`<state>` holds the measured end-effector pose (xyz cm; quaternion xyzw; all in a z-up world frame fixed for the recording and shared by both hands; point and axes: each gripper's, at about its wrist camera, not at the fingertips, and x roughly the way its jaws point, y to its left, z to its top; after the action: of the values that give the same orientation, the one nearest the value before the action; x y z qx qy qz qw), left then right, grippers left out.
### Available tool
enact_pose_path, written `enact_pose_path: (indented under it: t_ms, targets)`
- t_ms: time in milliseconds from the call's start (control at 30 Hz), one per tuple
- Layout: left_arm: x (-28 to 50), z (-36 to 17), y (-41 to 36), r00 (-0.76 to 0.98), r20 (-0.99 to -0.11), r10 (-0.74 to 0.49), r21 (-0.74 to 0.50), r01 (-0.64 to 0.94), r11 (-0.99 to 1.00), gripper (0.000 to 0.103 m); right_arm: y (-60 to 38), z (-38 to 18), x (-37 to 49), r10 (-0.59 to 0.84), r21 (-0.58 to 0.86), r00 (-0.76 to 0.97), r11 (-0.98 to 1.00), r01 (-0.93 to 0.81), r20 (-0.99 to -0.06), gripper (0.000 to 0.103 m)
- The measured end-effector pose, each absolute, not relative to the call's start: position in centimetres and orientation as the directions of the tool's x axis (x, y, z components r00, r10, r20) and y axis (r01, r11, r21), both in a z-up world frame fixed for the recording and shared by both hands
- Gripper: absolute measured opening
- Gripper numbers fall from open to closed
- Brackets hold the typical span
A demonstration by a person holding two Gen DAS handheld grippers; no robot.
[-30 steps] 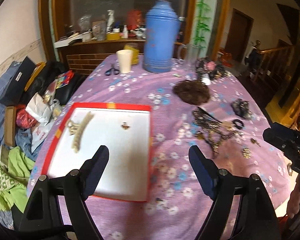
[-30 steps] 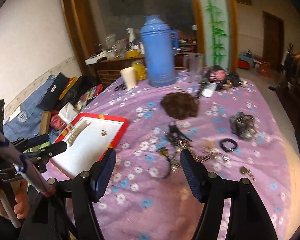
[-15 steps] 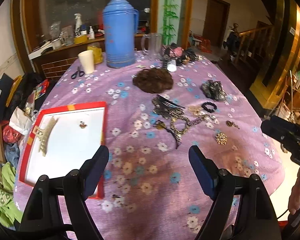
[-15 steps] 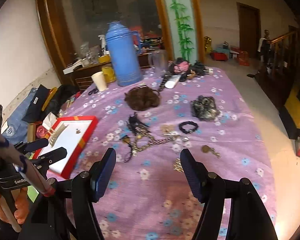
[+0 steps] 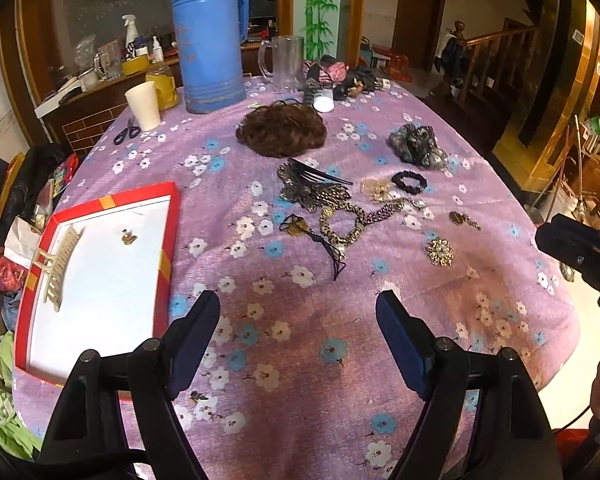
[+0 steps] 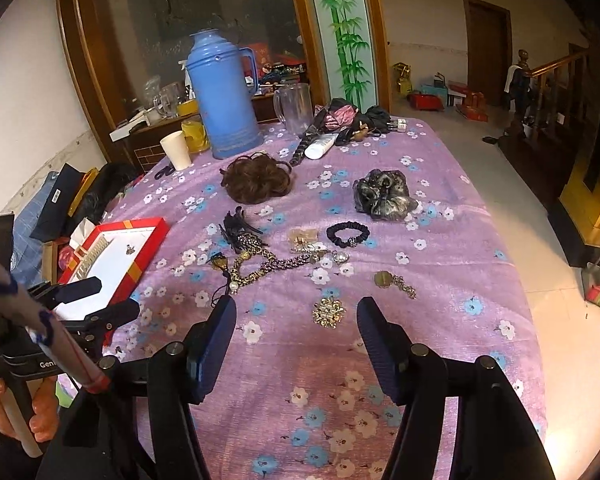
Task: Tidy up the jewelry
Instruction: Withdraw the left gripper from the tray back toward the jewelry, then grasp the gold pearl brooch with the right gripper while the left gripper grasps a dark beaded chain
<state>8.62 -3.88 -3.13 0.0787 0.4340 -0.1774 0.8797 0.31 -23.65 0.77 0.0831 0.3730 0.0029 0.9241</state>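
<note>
My left gripper hangs open over the purple flowered tablecloth, with nothing between its fingers. To its left lies a red-rimmed white tray holding a cream hair claw and a small charm. Ahead lies a loose pile: a leopard-print chain, a black comb clip, a black scrunchie, a coin pendant and a gold brooch. My right gripper is open, its jaws closing on empty air just short of the gold brooch.
A blue thermos, glass mug, paper cup and scissors stand at the back. A brown hairpiece and grey scrunchie lie mid-table. Bags and clothes crowd the left side; the table drops off at the right.
Both grippers swung from the tray side toward the jewelry pile and sank closer to the cloth. The right jaws have narrowed a little. Nothing was picked up.
</note>
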Motion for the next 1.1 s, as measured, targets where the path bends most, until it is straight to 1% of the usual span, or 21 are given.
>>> enact_pose_path:
  t_ms: [133, 367, 500, 667, 700, 733, 900, 1000, 1100]
  targets:
    - [9.1, -4.2, -4.7, 0.539, -0.806, -0.246, -0.015, 0.396, 0.918, 0.075, -24.1, -0.2, 0.6, 0.079, 0.165, 0.706, 0.985, 0.055, -0.704, 0.062]
    - [10.4, -6.7, -5.6, 0.490, -0.830, -0.268, -0.053, 0.409, 0.911, 0.072, -24.8, -2.3, 1.6, 0.088, 0.171, 0.668, 0.983, 0.060, -0.739, 0.058]
    - [11.9, -8.3, -6.0, 0.445, -0.852, -0.275, -0.081, 0.406, 0.910, 0.066, -25.1, -3.8, 2.1, 0.094, 0.174, 0.645, 0.983, 0.061, -0.759, 0.054]
    - [13.6, -10.2, -6.8, 0.409, -0.873, -0.265, -0.085, 0.407, 0.909, 0.065, -25.6, -5.3, 3.2, 0.098, 0.175, 0.624, 0.983, 0.062, -0.775, 0.054]
    - [14.0, -10.5, -7.0, 0.399, -0.877, -0.266, -0.090, 0.409, 0.908, 0.063, -25.6, -5.5, 3.4, 0.101, 0.178, 0.622, 0.982, 0.063, -0.777, 0.054]
    - [14.3, -10.7, -7.0, 0.391, -0.879, -0.271, -0.097, 0.410, 0.907, 0.061, -25.7, -5.8, 3.7, 0.104, 0.182, 0.617, 0.981, 0.065, -0.780, 0.054]
    - [16.5, -11.0, -7.0, 0.352, -0.883, -0.312, -0.169, 0.381, 0.909, 0.060, -26.0, -7.0, 4.7, 0.121, 0.196, 0.595, 0.979, 0.062, -0.794, 0.051]
    - [17.7, -10.6, -7.5, 0.363, -0.880, -0.307, -0.164, 0.373, 0.913, 0.060, -26.0, -7.5, 5.3, 0.126, 0.200, 0.587, 0.978, 0.061, -0.800, 0.051]
    - [18.5, -10.3, -8.3, 0.374, -0.878, -0.299, -0.148, 0.382, 0.912, 0.059, -26.0, -7.6, 5.7, 0.126, 0.198, 0.582, 0.978, 0.062, -0.803, 0.048]
